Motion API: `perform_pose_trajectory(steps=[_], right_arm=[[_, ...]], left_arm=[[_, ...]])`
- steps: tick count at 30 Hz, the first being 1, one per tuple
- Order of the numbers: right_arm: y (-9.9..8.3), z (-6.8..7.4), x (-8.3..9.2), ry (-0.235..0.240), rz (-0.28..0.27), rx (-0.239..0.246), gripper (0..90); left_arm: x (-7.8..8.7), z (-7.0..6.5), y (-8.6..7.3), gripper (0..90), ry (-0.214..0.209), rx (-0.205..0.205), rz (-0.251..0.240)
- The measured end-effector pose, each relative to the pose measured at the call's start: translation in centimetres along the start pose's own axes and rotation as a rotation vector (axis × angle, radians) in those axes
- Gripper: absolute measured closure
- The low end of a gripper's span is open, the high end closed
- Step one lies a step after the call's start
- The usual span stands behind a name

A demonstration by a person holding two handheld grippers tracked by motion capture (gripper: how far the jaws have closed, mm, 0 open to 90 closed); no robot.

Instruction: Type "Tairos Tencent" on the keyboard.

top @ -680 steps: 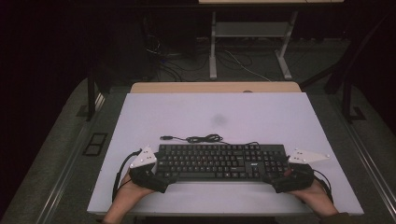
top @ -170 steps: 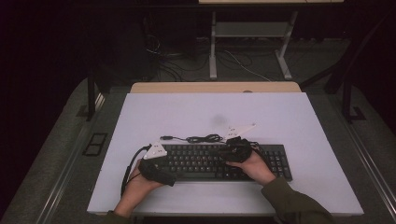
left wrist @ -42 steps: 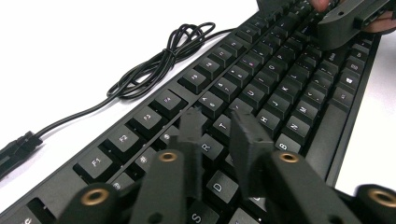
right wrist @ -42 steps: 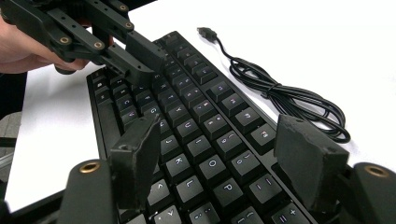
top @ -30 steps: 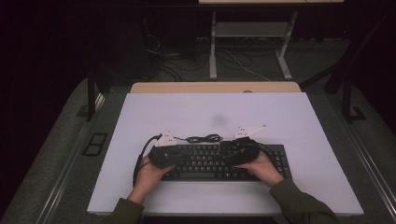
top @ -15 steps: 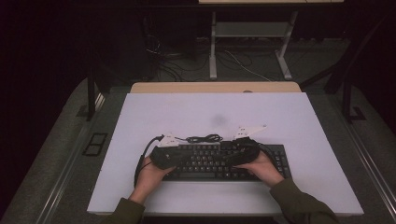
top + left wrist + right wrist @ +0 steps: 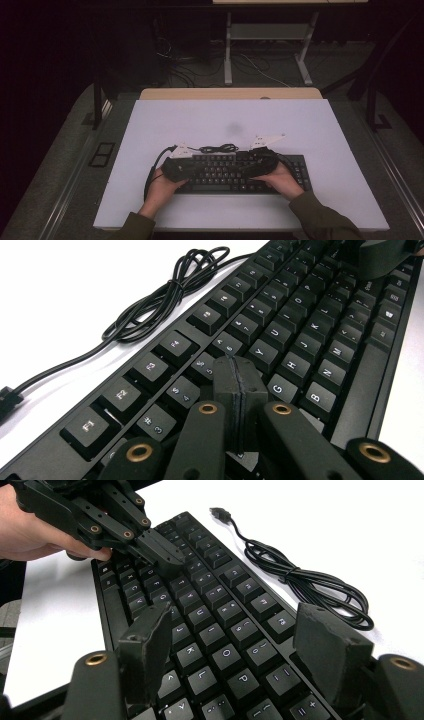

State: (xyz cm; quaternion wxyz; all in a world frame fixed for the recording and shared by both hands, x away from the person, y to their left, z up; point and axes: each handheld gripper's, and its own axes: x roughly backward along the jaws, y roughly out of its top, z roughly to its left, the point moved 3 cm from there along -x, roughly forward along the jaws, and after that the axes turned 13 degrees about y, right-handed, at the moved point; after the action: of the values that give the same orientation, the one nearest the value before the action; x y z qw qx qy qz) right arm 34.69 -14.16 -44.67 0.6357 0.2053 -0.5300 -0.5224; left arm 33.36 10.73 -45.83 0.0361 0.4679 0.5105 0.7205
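I hold both grippers over the keyboard (image 7: pixel 240 172). The left gripper (image 7: pixel 240 390) is clenched on nothing, tips pressed together over the T and G keys. From above, its jaws hide under my hand. The right gripper (image 7: pixel 240 645) stands released — keys between its pads. The coiled cable (image 7: pixel 218 148) lies just beyond both; bare table (image 7: pixel 320 125) surrounds them.

- Right gripper (image 7: pixel 235 645), at the frame's bottom, jaws spread apart over a black plastic keyboard (image 7: pixel 210 610).
- Left gripper (image 7: pixel 167 555), upper left, jaws pressed together, tips on the keys.
- Coiled black cable (image 7: pixel 305 585) lies upper right on a white table (image 7: pixel 350 525).
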Motion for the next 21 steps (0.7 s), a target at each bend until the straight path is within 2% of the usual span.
perform_pose_trajectory(steps=[3,12,16,21], right_arm=[[-0.01,-0.03,0.05,0.0,0.003,-0.001,31.4],[0.05,-0.06,0.14,-0.002,-0.002,-0.003,31.4],[0.05,-0.07,0.18,-0.002,-0.001,-0.004,31.4],[0.08,-0.1,0.25,-0.005,-0.004,-0.003,31.4]], left_arm=[[0.06,0.02,0.01,89.0,0.005,-0.018,0.007],[0.28,0.0,0.2,88.9,0.007,-0.004,-0.007],[0.38,0.01,0.24,88.9,0.005,-0.015,-0.005],[0.66,-0.03,0.4,88.2,-0.003,0.002,-0.023]])
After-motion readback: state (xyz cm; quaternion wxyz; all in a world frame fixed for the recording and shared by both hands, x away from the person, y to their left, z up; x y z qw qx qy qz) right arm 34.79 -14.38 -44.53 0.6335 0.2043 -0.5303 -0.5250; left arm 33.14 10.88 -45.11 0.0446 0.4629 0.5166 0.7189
